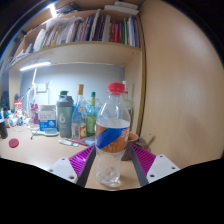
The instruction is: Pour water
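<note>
I am holding my jaws open around the upright water bottle, standing between them on the bench, not yet pinched.

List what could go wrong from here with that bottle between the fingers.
1. The tall, narrow water bottle stands between the fingers of the gripper; whether both pads press it is unclear, so lifting now could let it slip.
2. A sideways nudge could topple it on the desk.
3. The cluttered bottles just behind could be knocked if the gripper pushes forward.
</note>
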`<act>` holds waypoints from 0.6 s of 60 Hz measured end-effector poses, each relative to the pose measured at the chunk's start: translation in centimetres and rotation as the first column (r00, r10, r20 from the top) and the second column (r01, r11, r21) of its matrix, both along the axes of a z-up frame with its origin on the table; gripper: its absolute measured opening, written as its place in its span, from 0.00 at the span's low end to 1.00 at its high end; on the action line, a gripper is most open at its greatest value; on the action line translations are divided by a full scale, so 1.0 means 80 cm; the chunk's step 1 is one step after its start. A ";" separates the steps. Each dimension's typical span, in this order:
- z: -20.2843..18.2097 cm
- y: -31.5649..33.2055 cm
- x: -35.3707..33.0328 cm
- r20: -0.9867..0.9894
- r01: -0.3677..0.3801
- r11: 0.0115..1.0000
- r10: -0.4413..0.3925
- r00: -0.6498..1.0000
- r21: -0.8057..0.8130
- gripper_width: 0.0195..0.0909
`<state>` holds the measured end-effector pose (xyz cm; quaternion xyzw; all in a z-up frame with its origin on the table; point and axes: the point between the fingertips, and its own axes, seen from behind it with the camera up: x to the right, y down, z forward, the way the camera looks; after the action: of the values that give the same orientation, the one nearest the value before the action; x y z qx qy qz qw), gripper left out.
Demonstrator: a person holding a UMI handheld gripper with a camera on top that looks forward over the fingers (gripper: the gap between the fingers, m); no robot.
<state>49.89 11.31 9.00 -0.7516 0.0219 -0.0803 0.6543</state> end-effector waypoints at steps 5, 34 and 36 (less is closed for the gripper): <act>-0.006 0.029 0.008 -0.010 0.007 1.000 -0.006 1.000 0.010 0.76; 0.023 0.051 -0.063 -0.042 0.020 0.998 -0.017 0.999 0.067 0.31; 0.041 0.050 -0.082 -0.012 0.003 0.997 -0.002 1.000 0.077 0.31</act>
<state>43.32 15.31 12.25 -0.7263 0.0298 -0.0758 0.6825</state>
